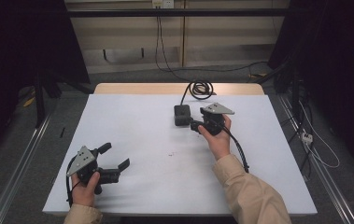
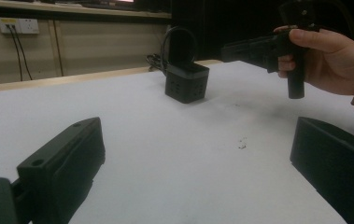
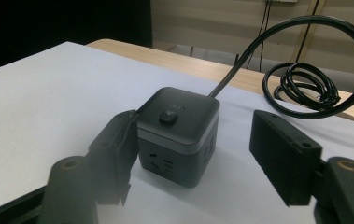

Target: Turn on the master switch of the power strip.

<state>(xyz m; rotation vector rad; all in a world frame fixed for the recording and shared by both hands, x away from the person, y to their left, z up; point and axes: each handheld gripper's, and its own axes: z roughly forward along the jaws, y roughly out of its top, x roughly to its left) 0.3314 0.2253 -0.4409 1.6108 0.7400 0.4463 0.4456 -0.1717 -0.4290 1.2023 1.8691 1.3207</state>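
Note:
A black cube power strip (image 1: 182, 115) (image 2: 187, 83) (image 3: 179, 135) stands on the white tabletop (image 1: 137, 126), with a button on its top and sockets on its sides. Its black cable (image 1: 201, 88) (image 3: 305, 84) loops back into a coil at the table's far edge. My right gripper (image 1: 195, 125) (image 3: 193, 126) (image 2: 244, 50) is held in a hand just right of the cube and points at it. Its jaws stand open, the cube at their tips; one jaw is close against a cube edge, the other stands apart. My left gripper (image 1: 116, 156) (image 2: 198, 135) rests open and empty at the near left.
A wooden strip (image 1: 142, 88) edges the table's far side. Wall sockets (image 2: 18, 25) with plugged leads sit behind it. Cables and a white plug strip (image 1: 307, 137) lie on the floor to the right, and metal rails run along both sides.

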